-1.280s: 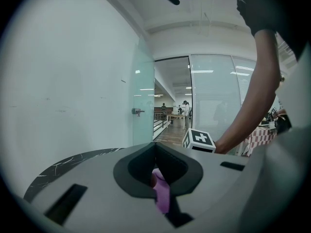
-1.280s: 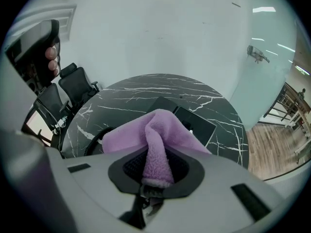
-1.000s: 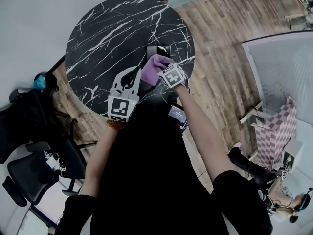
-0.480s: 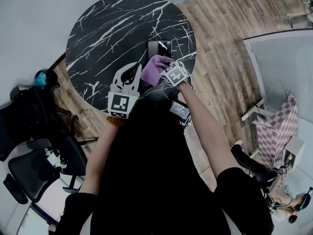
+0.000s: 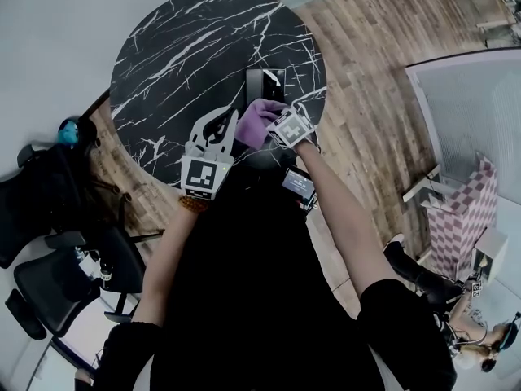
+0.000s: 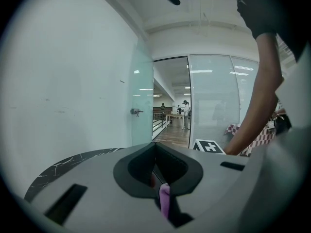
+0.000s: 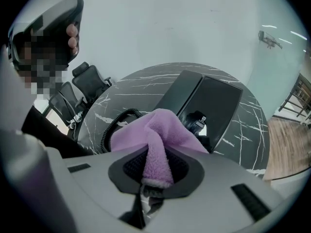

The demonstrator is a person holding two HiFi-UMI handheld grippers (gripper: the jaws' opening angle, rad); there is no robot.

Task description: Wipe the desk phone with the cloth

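Right gripper [image 7: 155, 178]: jaws clamped on a fold of the cloth [image 7: 160, 130], purple fleece, which bunches out ahead of the tips.

Desk phone [image 7: 206, 98]: dark, flat-faced, directly ahead of the gripper and just beyond the cloth. The cloth's far edge overlaps the phone's near edge; contact cannot be confirmed.

Change noted: against half a second ago, the right gripper and the cloth sit slightly nearer the person, and a little more of the phone's face lies bare beyond the cloth. Judged a short return or pull stroke at the near edge. Wiping is under way and most of the face is still to be covered.

Coiled cord [image 7: 111, 127]: left of the gripper, beside the cloth.

Left gripper [image 6: 156, 176]: close on the right gripper's left. Its jaws are together on a thin purple strip [image 6: 164, 198], taken for an edge of the cloth.

Surface [image 5: 179, 47]: round, black, white-veined, carrying the phone.
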